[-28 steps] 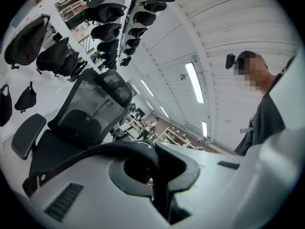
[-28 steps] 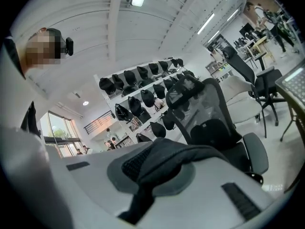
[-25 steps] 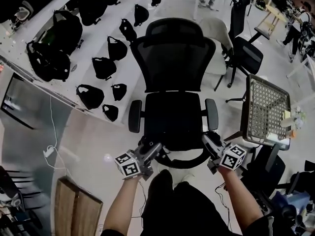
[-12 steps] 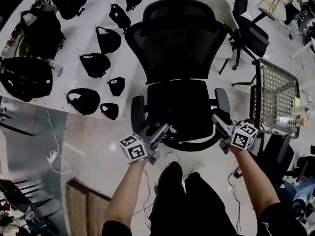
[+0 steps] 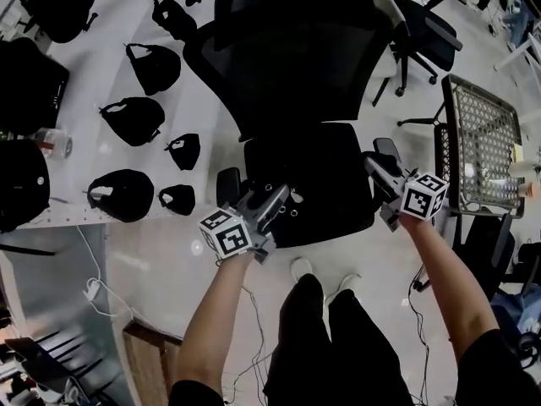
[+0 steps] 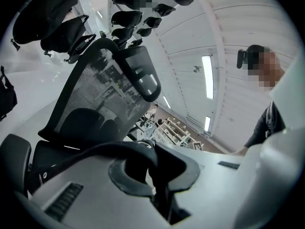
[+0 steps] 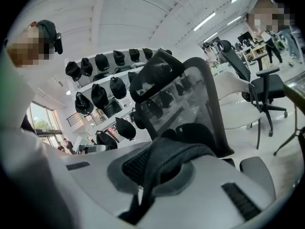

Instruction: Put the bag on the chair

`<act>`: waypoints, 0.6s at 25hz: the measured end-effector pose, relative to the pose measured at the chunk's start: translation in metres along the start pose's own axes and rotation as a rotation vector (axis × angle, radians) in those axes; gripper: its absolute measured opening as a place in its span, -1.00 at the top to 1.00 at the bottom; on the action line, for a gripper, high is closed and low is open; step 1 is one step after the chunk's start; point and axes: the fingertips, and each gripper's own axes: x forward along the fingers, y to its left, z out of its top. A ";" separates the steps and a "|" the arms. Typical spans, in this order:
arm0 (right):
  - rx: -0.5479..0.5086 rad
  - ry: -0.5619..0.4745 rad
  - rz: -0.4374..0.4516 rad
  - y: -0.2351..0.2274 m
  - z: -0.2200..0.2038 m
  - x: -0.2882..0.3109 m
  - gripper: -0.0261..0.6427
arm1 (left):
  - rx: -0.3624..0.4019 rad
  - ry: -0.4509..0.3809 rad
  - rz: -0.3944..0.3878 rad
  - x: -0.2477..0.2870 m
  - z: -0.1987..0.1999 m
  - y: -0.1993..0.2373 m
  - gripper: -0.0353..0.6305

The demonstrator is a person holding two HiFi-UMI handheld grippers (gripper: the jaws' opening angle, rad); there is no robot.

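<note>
A black office chair stands before me, its mesh backrest (image 5: 296, 49) above the seat (image 5: 338, 146). A black bag (image 5: 325, 214) spans the seat's front between both grippers and is hard to tell apart from the black seat. My left gripper (image 5: 283, 194) is at the seat's front left, shut on a black strap (image 6: 95, 151) of the bag. At the front right, by the armrest (image 5: 387, 149), my right gripper (image 5: 372, 163) is shut on a black mesh strap (image 7: 164, 159). Both gripper views look up at the backrest (image 6: 95, 99) (image 7: 190, 104).
A white table (image 5: 93, 150) at the left carries several black bags (image 5: 131, 118). To the right stand a wire mesh seat (image 5: 482, 142) and another office chair (image 5: 423, 32). Cables (image 5: 93, 290) lie on the floor at lower left. The person's shoes (image 5: 300, 269) are just before the chair.
Both grippers have moved forward with the bag, from in front of the seat's edge to over the seat. The chair now fills more of the head view.
</note>
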 end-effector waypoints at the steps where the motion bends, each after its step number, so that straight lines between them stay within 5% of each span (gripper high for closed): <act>1: 0.000 0.007 -0.008 -0.007 -0.003 0.005 0.90 | -0.004 0.007 0.005 0.003 -0.001 0.008 0.81; 7: -0.042 0.079 -0.038 -0.035 -0.019 0.038 0.91 | -0.082 -0.007 0.045 0.009 -0.002 0.063 0.81; 15: -0.049 0.114 -0.051 -0.052 -0.032 0.070 0.91 | -0.060 0.048 0.078 0.009 0.006 0.103 0.81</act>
